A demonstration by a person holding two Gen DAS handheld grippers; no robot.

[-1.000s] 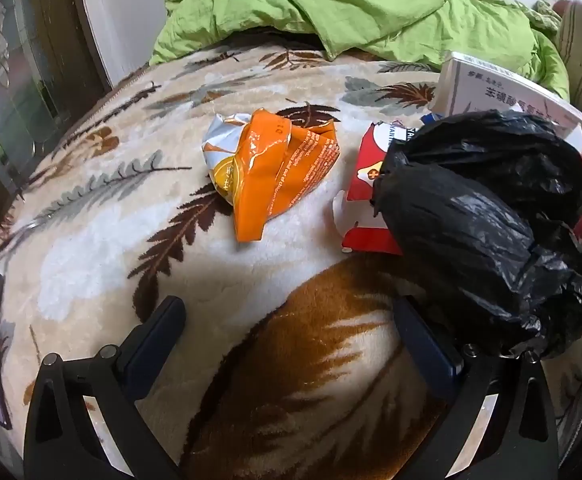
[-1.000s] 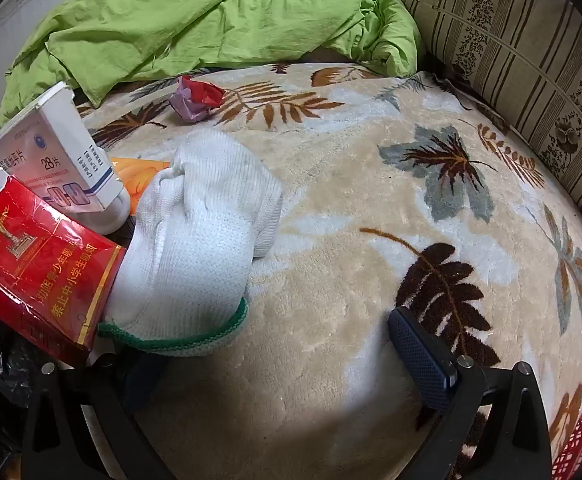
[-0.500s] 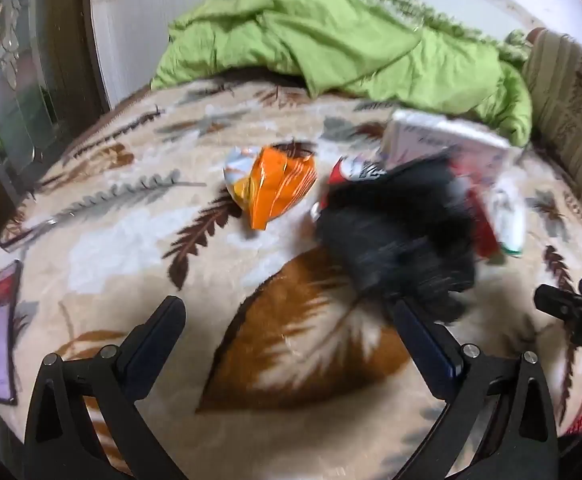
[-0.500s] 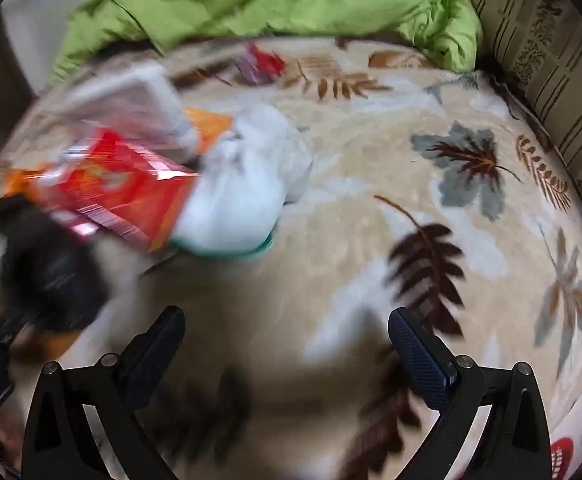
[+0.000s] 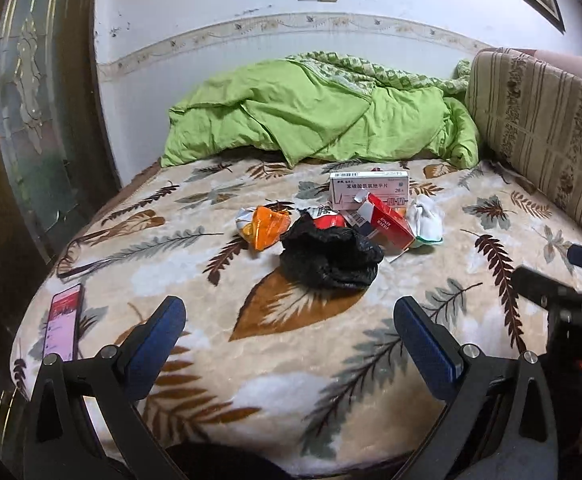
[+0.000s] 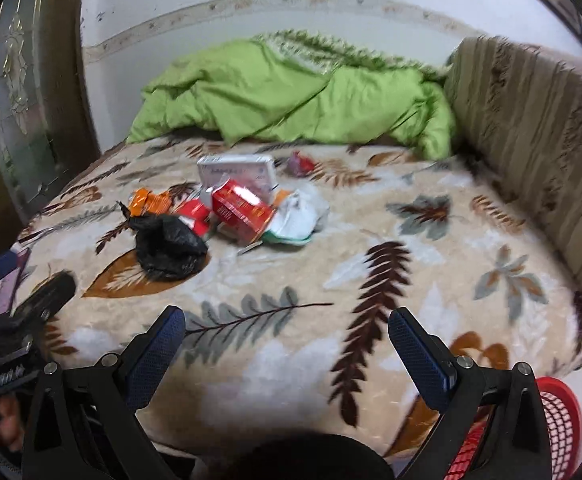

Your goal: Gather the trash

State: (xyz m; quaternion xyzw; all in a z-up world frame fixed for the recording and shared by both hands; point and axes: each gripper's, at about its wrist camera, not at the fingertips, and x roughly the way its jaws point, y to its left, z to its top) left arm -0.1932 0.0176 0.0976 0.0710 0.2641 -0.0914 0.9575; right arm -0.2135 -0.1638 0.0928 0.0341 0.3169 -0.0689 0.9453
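both grippers, left gripper (image 5: 289,334) and right gripper (image 6: 285,334), are wide and hold nothing. the trash sits far off on the bed (image 5: 331,344): black bag (image 5: 329,256), orange wrapper (image 5: 265,226), red box (image 5: 389,220). no trash looks picked up yet. next: reach out and grab one.

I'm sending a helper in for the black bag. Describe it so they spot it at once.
On the leaf-patterned blanket, find the litter pile in front of the green quilt. The black bag is its nearest piece: crumpled, glossy, the only black item beside the orange wrapper and red carton.
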